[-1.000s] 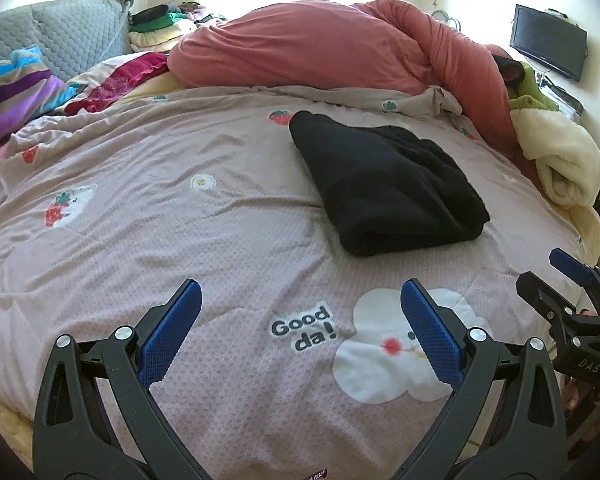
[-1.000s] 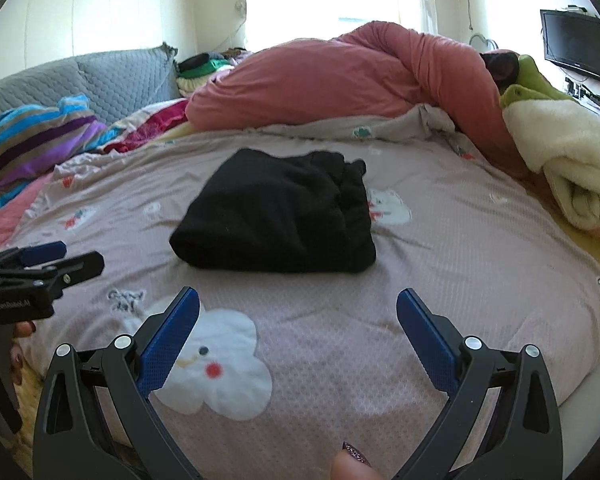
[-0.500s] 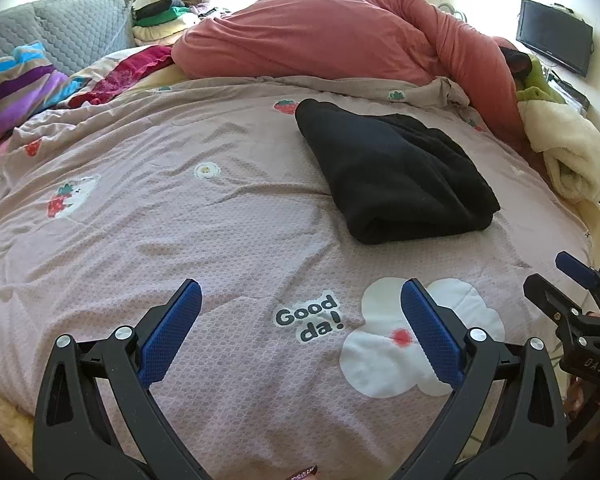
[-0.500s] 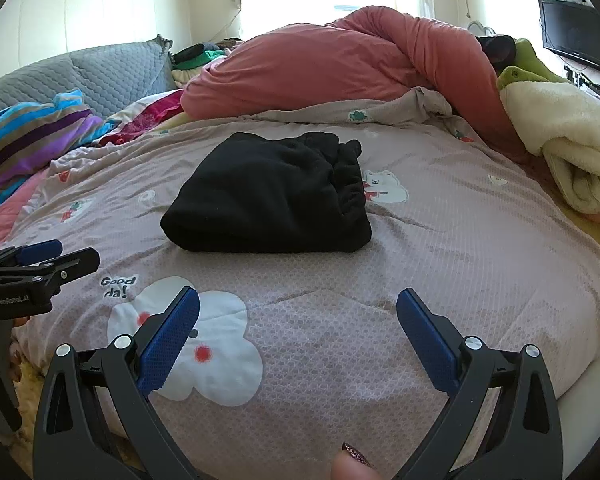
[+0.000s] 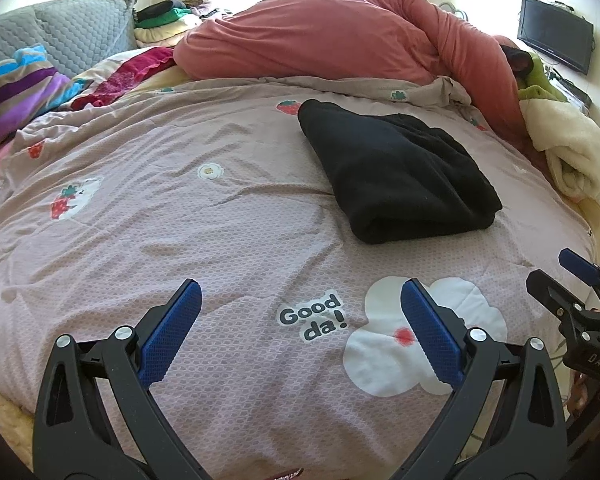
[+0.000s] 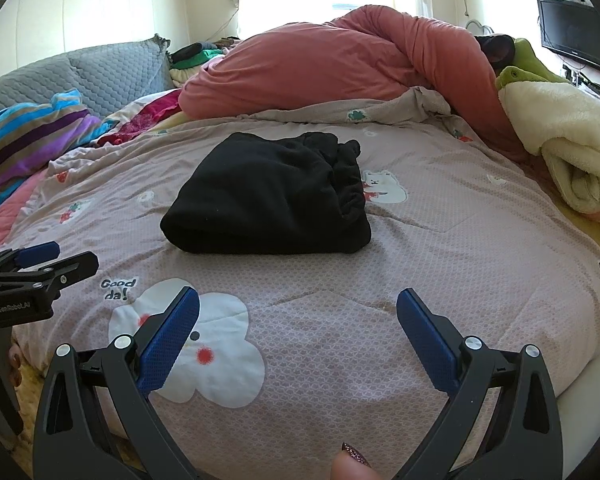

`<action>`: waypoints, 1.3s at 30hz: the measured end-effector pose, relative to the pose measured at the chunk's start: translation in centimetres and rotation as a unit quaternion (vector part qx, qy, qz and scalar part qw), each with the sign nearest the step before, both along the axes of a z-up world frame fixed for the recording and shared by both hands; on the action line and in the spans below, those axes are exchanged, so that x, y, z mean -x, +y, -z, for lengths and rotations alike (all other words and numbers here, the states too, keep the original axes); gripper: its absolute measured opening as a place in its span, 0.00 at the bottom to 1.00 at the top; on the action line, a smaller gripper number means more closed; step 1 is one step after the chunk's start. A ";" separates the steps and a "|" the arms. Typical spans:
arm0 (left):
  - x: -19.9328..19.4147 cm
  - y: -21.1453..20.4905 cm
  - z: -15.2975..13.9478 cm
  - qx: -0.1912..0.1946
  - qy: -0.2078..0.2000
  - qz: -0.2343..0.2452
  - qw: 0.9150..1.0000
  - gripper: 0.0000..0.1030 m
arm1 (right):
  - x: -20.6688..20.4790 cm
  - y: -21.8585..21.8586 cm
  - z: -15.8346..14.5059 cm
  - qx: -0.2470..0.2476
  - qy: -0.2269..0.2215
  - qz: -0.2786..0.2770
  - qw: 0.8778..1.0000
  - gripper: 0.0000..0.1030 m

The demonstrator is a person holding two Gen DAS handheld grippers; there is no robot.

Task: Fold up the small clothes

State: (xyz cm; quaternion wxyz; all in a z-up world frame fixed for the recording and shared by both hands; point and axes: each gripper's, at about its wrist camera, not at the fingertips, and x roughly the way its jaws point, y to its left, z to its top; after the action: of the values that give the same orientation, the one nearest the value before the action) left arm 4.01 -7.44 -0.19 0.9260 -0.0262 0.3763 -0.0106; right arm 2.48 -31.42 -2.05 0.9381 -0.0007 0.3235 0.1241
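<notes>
We hold the left tool (image 5: 300,308) and the right tool (image 6: 298,304) above the near edge of the bed (image 5: 180,220), each with its blue fingers spread wide apart and gripping nothing. A folded black garment (image 6: 268,196) lies on the pinkish bedspread (image 6: 440,264), well ahead of both tools. Behind it a red duvet (image 5: 340,40) is heaped, with a cream blanket (image 6: 572,148) to the right.
</notes>
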 end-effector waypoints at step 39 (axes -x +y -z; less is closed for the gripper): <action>0.3 0.1 0.1 -0.019 0.003 -0.008 1.000 0.91 | -0.1 0.0 0.4 0.001 0.005 0.002 1.000 0.95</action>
State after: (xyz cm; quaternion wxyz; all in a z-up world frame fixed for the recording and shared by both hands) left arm 3.69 -7.31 -0.27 0.9254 -0.0114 0.3788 0.0045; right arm 2.60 -31.43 -2.48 0.9367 -0.0002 0.3281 0.1223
